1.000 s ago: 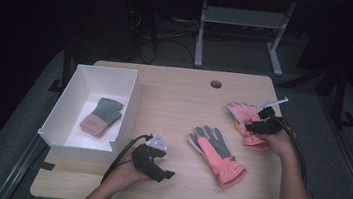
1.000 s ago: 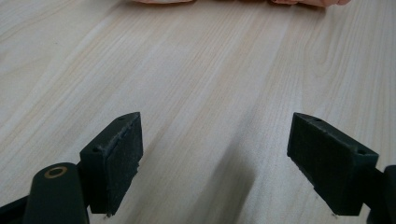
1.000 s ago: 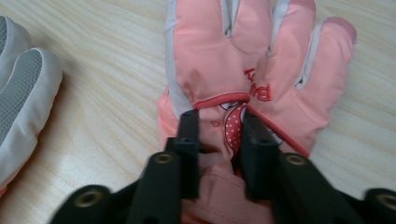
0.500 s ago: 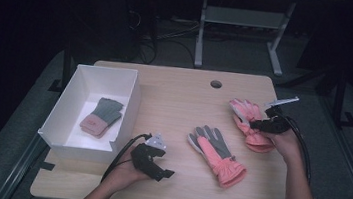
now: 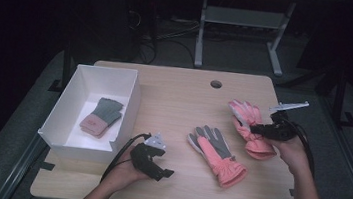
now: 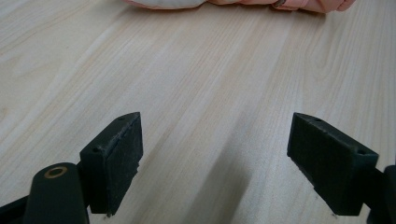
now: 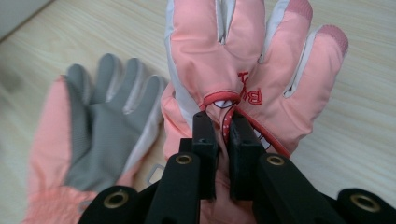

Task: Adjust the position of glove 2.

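the light wooden table [image 5: 174, 99] carries everything, with a round cable hole [image 5: 216, 84] near its far edge. at its left side stands a white open box [image 5: 62, 116], and a small pink and grey glove [image 5: 102, 117] lies flat on the box floor. near the middle of the table a pink ski glove [image 5: 218, 155] lies with its grey palm up, fingers pointing to the far left, cuff toward the near edge. a second pink ski glove [image 5: 249, 128] is at the right side, just beside the first but apart from it. the right gripper [image 5: 254, 130] has it: in the right gripper view the two black jaws have just been closing and now pinch a fold of the glove's [image 7: 243, 70] back, right at the red-trimmed patch below the fingers, which spread away from the camera, with the palm-up glove [image 7: 93, 126] beside it. the left gripper [image 5: 162, 171] rests near the table's near edge, close to the box's front corner, its jaws spread wide with only bare wood between them in the left gripper view [image 6: 212, 154], and a pink edge of the palm-up glove [image 6: 299, 3] ahead.
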Action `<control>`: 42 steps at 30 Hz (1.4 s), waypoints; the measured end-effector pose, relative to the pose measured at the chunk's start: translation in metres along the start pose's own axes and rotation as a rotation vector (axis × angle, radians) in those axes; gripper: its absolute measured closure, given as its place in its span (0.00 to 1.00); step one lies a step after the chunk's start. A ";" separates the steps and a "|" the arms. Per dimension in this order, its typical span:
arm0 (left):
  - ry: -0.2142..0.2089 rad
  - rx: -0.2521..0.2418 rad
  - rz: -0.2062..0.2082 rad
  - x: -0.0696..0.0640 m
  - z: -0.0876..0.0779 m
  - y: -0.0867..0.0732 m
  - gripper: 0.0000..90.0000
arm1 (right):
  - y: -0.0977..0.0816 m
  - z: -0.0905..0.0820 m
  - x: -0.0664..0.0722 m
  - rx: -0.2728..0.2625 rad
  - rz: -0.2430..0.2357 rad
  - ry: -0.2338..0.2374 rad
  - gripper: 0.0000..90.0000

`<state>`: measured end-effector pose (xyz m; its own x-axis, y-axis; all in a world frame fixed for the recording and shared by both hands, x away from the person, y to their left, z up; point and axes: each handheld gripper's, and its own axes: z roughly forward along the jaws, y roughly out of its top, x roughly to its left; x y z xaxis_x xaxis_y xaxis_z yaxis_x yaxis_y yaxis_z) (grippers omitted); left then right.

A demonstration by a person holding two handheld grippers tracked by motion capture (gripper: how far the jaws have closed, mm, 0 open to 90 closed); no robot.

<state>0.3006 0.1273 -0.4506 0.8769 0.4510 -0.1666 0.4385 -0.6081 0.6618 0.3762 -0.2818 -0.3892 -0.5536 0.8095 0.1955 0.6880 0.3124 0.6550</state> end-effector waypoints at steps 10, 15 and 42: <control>0.003 -0.001 -0.004 -0.001 0.001 0.000 0.20 | -0.007 -0.020 0.036 -0.021 -0.027 0.045 0.92; 0.005 0.000 0.000 0.000 0.001 0.000 0.20 | -0.011 -0.023 0.054 -0.017 -0.037 0.060 0.92; 0.000 0.015 0.005 -0.002 0.003 0.000 0.20 | -0.009 0.027 0.104 0.098 -0.117 0.109 0.91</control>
<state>0.2991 0.1248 -0.4526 0.8791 0.4477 -0.1635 0.4369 -0.6199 0.6518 0.3252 -0.1873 -0.3951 -0.6764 0.7078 0.2036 0.6553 0.4523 0.6050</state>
